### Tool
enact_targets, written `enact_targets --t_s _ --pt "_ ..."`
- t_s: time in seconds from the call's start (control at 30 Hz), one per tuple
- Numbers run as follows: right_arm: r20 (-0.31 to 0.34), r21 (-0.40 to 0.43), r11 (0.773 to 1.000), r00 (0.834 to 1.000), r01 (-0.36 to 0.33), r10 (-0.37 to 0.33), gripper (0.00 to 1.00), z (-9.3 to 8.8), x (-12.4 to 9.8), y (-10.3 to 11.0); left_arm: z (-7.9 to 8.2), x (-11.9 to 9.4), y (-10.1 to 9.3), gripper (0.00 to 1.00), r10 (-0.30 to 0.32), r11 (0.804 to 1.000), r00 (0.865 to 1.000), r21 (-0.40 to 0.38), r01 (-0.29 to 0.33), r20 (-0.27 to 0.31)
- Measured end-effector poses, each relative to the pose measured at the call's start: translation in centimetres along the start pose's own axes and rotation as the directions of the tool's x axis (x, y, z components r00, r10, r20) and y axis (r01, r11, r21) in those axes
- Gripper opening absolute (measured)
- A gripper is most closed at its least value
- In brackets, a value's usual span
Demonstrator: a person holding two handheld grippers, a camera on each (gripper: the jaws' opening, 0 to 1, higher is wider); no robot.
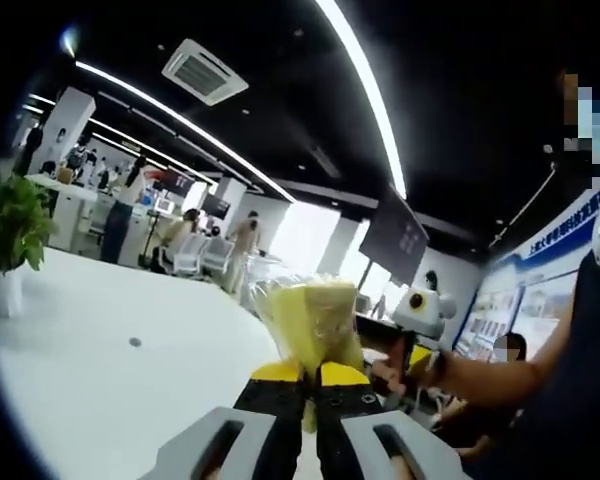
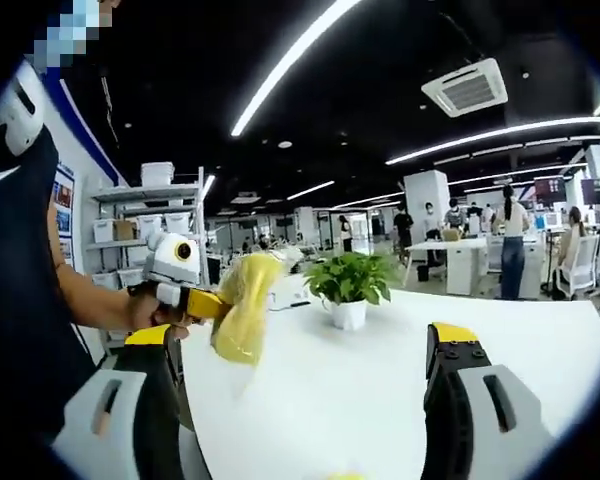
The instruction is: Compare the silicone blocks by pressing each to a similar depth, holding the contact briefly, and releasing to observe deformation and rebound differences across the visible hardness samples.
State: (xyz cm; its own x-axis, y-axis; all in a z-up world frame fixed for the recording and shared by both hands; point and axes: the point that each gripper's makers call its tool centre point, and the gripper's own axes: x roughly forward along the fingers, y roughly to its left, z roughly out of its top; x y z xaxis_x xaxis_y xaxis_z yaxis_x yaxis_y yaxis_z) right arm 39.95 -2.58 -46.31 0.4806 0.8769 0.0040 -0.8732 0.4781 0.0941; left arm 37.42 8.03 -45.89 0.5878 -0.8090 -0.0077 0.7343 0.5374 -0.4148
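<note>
Left gripper (image 1: pixel 307 378) fingers are clamped on a yellow bag (image 1: pixel 315 320) held above the white desk (image 1: pixel 100 380); right gripper (image 2: pixel 300 390) fingers are spread wide, holding nothing.

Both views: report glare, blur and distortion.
Left gripper view: bright window glare behind the yellow block, which looks soft and blurred; ceiling light strips bow with fisheye. Right gripper view: the white table is washed out, the plant fairly sharp, the strips curved, and the block blurred in the left hand-held gripper.

silicone block (image 1: pixel 315 322): yellow | table (image 2: pixel 380 390): white | plant (image 2: pixel 351 277): green, white pot
</note>
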Motion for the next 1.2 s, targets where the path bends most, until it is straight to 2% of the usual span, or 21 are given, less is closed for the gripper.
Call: enact_targets --t_s 0.07,0.13,0.2,0.27,0.33,0.4,0.5,0.57,0.63,0.73,0.8,0.9,1.0,1.13,1.2 --pt "-0.033 -0.024 0.999 0.998 0.049 -0.049 0.97 -1.1 -1.3 -1.2 0.1 -0.2 0.5 0.00 0.010 1.000 1.000 -0.004 -0.010 -0.009" --pt "-0.035 -0.001 0.997 0.997 0.074 -0.074 0.97 -1.6 -2.6 -1.7 0.3 -0.4 0.9 0.01 0.016 1.000 1.000 -0.020 -0.017 -0.009" --pt "-0.028 -0.021 0.993 0.992 0.120 -0.120 0.97 -2.0 -4.0 -2.6 0.4 -0.5 1.4 0.01 0.023 0.999 1.000 -0.038 -0.023 -0.007" --pt "-0.054 -0.014 0.989 0.988 0.147 -0.147 0.97 -2.9 -5.1 -3.1 0.0 -0.6 2.1 0.01 0.036 0.998 0.999 -0.052 -0.037 -0.023" --pt "-0.031 -0.055 0.983 0.984 0.176 -0.178 0.97 -3.4 -6.4 -3.5 -0.3 -0.6 2.7 0.01 0.043 0.996 0.998 -0.072 -0.045 -0.034" --pt "-0.043 -0.010 0.982 0.981 0.190 -0.191 0.97 -4.3 -7.7 -3.5 -0.8 -0.6 3.2 0.01 0.045 0.994 0.998 -0.098 -0.050 -0.053" --pt "-0.056 -0.060 0.967 0.966 0.248 -0.252 0.97 -5.4 -9.6 -4.2 -1.5 -0.7 3.9 0.01 0.053 0.991 0.995 -0.117 -0.063 -0.084" --pt "-0.083 -0.034 0.961 0.957 0.276 -0.278 0.97 -6.6 -10.7 -4.5 -1.9 -0.8 4.5 0.01 0.059 0.988 0.993 -0.137 -0.072 -0.100" --pt "-0.082 -0.058 0.952 0.948 0.302 -0.306 0.97 -7.3 -11.7 -4.9 -2.3 -1.0 4.9 0.01 0.063 0.985 0.991 -0.152 -0.081 -0.118" --pt "-0.096 -0.040 0.946 0.941 0.323 -0.325 0.97 -8.3 -12.8 -4.9 -3.0 -1.3 5.7 0.01 0.076 0.982 0.985 -0.160 -0.101 -0.152" --pt "-0.105 -0.072 0.941 0.935 0.331 -0.337 0.97 -9.1 -13.5 -4.7 -3.5 -1.5 6.3 0.01 0.081 0.980 0.981 -0.167 -0.110 -0.174" --pt "-0.126 -0.066 0.935 0.926 0.350 -0.355 0.97 -10.3 -14.4 -4.8 -4.4 -1.6 7.2 0.01 0.093 0.974 0.975 -0.186 -0.131 -0.202" --pt "-0.135 -0.070 0.927 0.918 0.368 -0.374 0.97 -11.1 -15.3 -5.0 -5.5 -1.5 7.8 0.01 0.097 0.968 0.969 -0.206 -0.146 -0.228" --pt "-0.151 -0.078 0.919 0.907 0.386 -0.393 0.97 -12.3 -16.2 -5.1 -7.7 -1.3 8.6 0.01 0.095 0.955 0.952 -0.242 -0.169 -0.290" --pt "-0.157 -0.067 0.917 0.904 0.392 -0.398 0.97 -12.6 -16.5 -5.2 -8.4 -1.3 9.0 0.01 0.099 0.952 0.949 -0.249 -0.178 -0.299"
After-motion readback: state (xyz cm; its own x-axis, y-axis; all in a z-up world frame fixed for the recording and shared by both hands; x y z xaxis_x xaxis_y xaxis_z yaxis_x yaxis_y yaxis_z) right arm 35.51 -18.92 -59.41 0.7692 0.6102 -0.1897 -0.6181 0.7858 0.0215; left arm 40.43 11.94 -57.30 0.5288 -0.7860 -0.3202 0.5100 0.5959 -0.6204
